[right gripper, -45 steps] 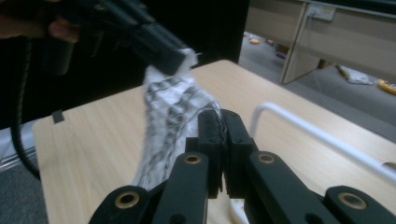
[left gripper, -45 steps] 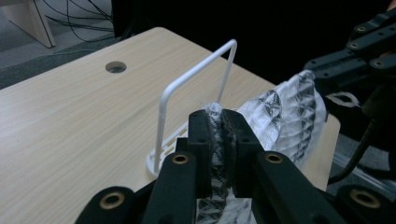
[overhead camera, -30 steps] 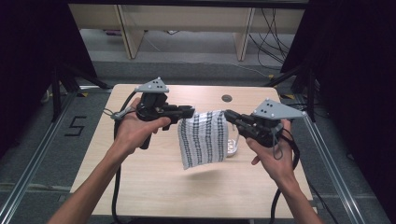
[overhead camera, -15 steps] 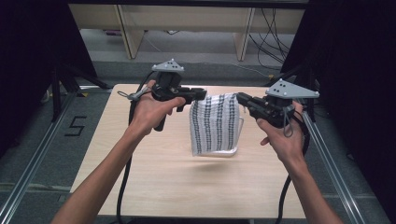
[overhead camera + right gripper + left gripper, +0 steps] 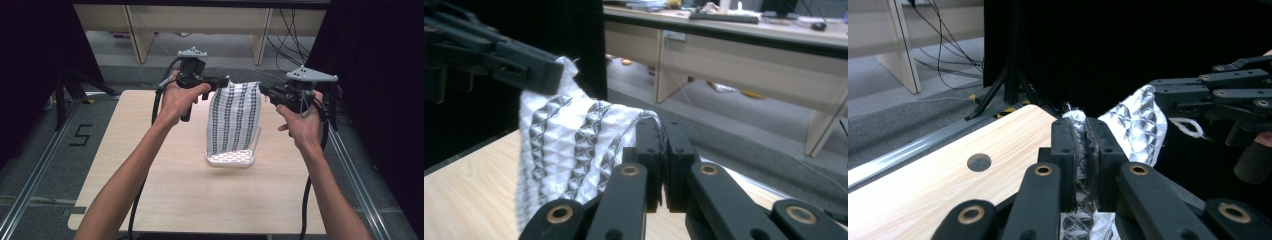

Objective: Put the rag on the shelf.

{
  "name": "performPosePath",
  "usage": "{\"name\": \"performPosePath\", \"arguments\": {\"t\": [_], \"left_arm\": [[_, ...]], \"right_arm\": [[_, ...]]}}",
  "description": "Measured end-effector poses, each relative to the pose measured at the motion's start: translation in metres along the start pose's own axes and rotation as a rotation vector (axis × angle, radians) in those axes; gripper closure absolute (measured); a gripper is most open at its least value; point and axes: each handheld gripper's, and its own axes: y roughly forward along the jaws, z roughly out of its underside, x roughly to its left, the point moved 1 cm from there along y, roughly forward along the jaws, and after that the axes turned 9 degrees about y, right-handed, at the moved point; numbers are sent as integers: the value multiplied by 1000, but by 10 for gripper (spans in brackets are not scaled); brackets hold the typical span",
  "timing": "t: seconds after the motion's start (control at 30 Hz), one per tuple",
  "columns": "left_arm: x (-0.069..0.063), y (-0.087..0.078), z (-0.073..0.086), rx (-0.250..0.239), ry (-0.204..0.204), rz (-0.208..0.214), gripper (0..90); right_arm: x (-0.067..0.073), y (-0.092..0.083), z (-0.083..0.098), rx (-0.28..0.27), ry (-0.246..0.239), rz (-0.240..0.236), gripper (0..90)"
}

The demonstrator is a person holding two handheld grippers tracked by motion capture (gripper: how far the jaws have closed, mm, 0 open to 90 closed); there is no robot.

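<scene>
High view: the left gripper (image 5: 222, 82) and right gripper (image 5: 264, 90) each clamp a top corner of the cloth (image 5: 234, 120), which hangs between them with its lower edge resting on the surface (image 5: 150, 165). Keeping both hands level and evenly apart should hold it flat.

Left gripper view: jaws pinched on the cloth (image 5: 1138, 130), which spreads to their right.

Right gripper view: jaws pinched on the cloth (image 5: 569, 145), which hangs to their left.

**Table & what's on it**

Light wood-grain rectangular table (image 5: 165, 190) w/ a small round dark hole (image 5: 979, 162) near its far edge. Lower end of the white, black-patterned cloth (image 5: 232, 156) rests on the top, approx. mid-table.
</scene>
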Motion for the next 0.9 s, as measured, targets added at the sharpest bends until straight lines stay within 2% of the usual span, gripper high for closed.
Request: {"name": "performPosePath", "arguments": {"t": [0.03, 0.07, 0.1, 0.17, 0.2, 0.23, 0.27, 0.3, 0.37, 0.4, 0.5, 0.53, 0.6, 0.67, 0.7, 0.73, 0.77, 0.8, 0.9], "left_arm": [[0, 0, 0, 0, 0, 0, 831], [2, 6, 2, 8, -2, -10, 831], [6, 14, 5, 6, -15, -17, 831], [9, 17, 6, 8, -30, -20, 831], [15, 24, 9, 8, -43, -36, 832], [15, 24, 9, 8, -43, -36, 832], [19, 28, 10, 23, -48, -51, 831], [23, 31, 12, 18, -58, -59, 831], [31, 39, 17, 13, -89, -59, 829], [33, 42, 20, 14, -97, -59, 828], [37, 48, 28, 33, -108, -70, 825], [40, 52, 33, 44, -114, -78, 820], [43, 56, 39, 56, -118, -78, 817], [43, 59, 43, 71, -120, -79, 810], [45, 61, 47, 89, -122, -77, 802], [45, 61, 47, 89, -122, -77, 792], [47, 63, 50, 99, -135, -71, 792], [48, 64, 54, 120, -134, -59, 725], [49, 66, 58, 142, -124, -70, 640]], "right_arm": [[0, 0, 0, 0, 0, 0, 885], [-6, 9, 1, 24, 31, 10, 885], [-9, 13, 2, 24, 18, 18, 885], [-12, 18, 3, 28, 15, 20, 885], [-17, 28, 6, 54, 56, 29, 884], [-20, 32, 7, 54, 50, 30, 885], [-22, 36, 7, 62, 71, 35, 884], [-22, 36, 7, 62, 71, 35, 884], [-29, 48, 9, 71, 77, 40, 884], [-30, 52, 10, 87, 99, 39, 883], [-35, 60, 13, 97, 95, 41, 883], [-39, 68, 17, 121, 112, 49, 881], [-42, 73, 20, 127, 112, 49, 879], [-41, 74, 21, 140, 122, 48, 879], [-43, 79, 25, 159, 103, 53, 874], [-42, 79, 26, 169, 114, 53, 873], [-42, 79, 26, 169, 114, 53, 873], [-44, 84, 29, 183, 101, 70, 860], [-43, 86, 30, 191, 99, 83, 841]]}}
